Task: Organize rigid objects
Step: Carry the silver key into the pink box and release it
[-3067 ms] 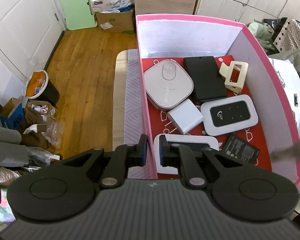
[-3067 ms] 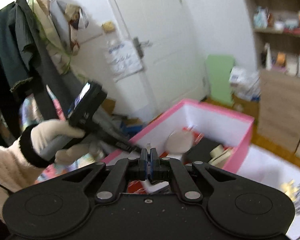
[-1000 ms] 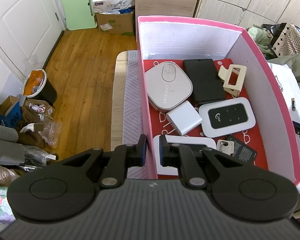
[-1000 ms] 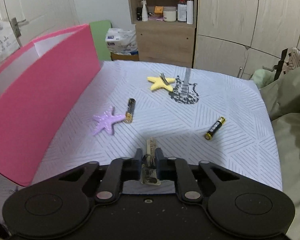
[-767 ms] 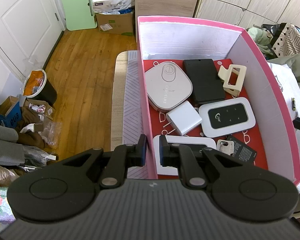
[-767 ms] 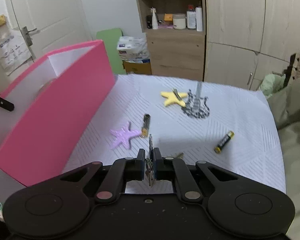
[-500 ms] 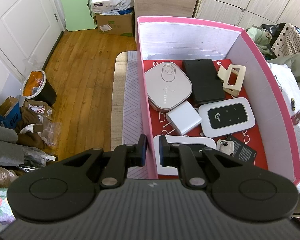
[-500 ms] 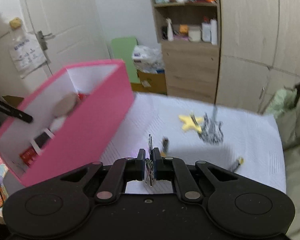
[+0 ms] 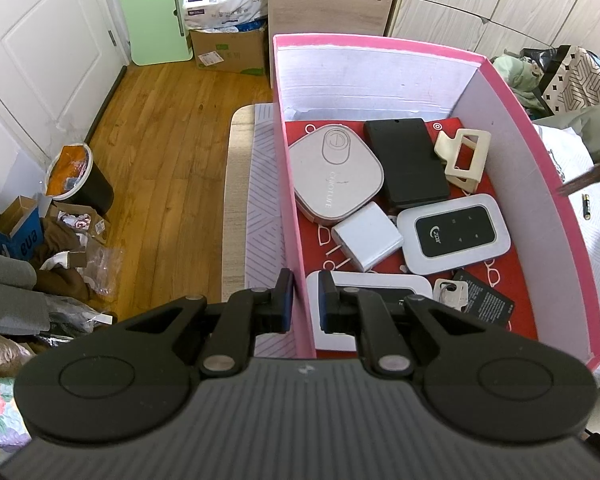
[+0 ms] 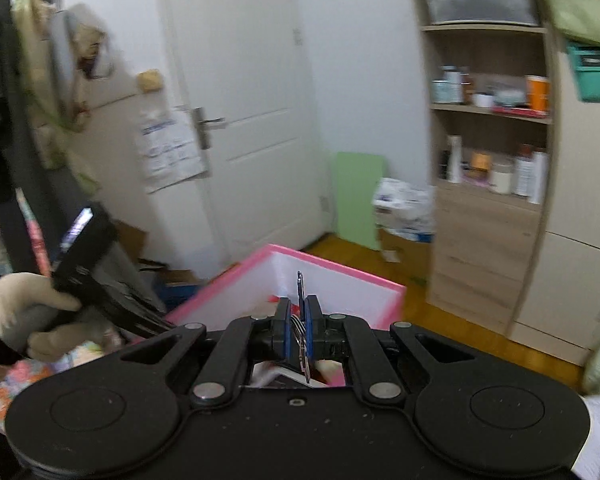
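Observation:
A pink box [image 9: 540,152] holds a round-cornered white device [image 9: 336,174], a black slab [image 9: 406,160], a beige clip [image 9: 464,156], a white charger [image 9: 366,242], a white router [image 9: 454,234] and a black battery pack [image 9: 486,304]. My left gripper [image 9: 302,304] is shut on the box's left wall [image 9: 288,216] near its front corner. My right gripper [image 10: 298,322] is shut on a bunch of keys [image 10: 300,286] and is above the pink box [image 10: 332,272]. Its blurred tip [image 9: 592,174] shows over the box's right wall.
A battery [image 9: 587,207] lies on the white cloth right of the box. Wooden floor, a bin [image 9: 74,174] and clutter lie left of the table. A white door [image 10: 244,100] and a shelf unit [image 10: 488,140] stand behind the box. The gloved hand [image 10: 28,312] holds the left tool.
My right gripper picked the keys off the cloth, rose and swung left over the pink box. The left gripper kept its hold on the box wall.

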{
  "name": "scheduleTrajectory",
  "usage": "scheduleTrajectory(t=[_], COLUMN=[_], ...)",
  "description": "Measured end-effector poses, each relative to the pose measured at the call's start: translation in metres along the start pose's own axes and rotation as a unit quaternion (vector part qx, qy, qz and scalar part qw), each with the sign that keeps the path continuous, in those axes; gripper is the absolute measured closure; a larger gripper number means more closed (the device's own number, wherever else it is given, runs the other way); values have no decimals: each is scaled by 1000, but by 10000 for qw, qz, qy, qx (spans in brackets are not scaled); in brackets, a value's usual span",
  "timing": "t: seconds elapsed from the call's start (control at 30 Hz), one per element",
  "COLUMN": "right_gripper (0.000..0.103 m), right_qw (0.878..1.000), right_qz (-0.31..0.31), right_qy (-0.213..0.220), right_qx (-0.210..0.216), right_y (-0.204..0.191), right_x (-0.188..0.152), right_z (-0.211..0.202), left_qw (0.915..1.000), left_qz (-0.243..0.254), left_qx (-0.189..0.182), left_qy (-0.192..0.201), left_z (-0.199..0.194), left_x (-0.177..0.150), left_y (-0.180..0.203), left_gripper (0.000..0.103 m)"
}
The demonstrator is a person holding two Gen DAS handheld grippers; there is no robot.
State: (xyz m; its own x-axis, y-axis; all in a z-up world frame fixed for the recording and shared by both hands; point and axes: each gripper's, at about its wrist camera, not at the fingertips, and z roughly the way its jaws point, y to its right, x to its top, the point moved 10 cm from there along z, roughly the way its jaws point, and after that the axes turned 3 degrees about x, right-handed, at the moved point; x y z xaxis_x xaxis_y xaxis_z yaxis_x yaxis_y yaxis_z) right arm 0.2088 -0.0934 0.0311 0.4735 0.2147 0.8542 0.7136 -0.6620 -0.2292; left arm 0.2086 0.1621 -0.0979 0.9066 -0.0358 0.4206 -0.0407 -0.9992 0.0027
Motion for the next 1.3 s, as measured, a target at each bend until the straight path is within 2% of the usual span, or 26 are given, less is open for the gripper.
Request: scheduleTrajectory(t=[0.17,0.3,0.43,0.53,0.77,0.93,1.0,1.3], right_gripper=[94,94,96,99,99,96,92,92], right_qw=[9984,9925,9861,9834,9886,9921,9931,9956], right_qz=[-14,249,282,227,-118,34,55,492], right_qy=[-454,-974,-1460,-1646,-1478,-1242,-1171,-783], right_qx=[347,691,739,728,264,177,87,-117], right_y=[-13,-16,-19,-20,-16,-9,-6,15], right_x=[-7,-22,-41,-48,-36,-25,-23,-31], right_z=[47,92,132,152,167,158,151,91], left_qw=[10000,10000,10000,10000,9999,9999,9999,9998], left_qz=[-5,0,-21,-46,-49,-55,-64,-102], left_qx=[-45,-52,-70,-83,-99,-127,-132,-154], left_qy=[22,34,16,24,41,52,60,67], left_z=[0,0,0,0,0,0,0,-1], left_x=[-1,-1,-1,-1,-2,-2,-2,-1], left_y=[-1,1,1,0,0,0,0,-1], left_gripper=[93,93,93,93,93,93,93,93])
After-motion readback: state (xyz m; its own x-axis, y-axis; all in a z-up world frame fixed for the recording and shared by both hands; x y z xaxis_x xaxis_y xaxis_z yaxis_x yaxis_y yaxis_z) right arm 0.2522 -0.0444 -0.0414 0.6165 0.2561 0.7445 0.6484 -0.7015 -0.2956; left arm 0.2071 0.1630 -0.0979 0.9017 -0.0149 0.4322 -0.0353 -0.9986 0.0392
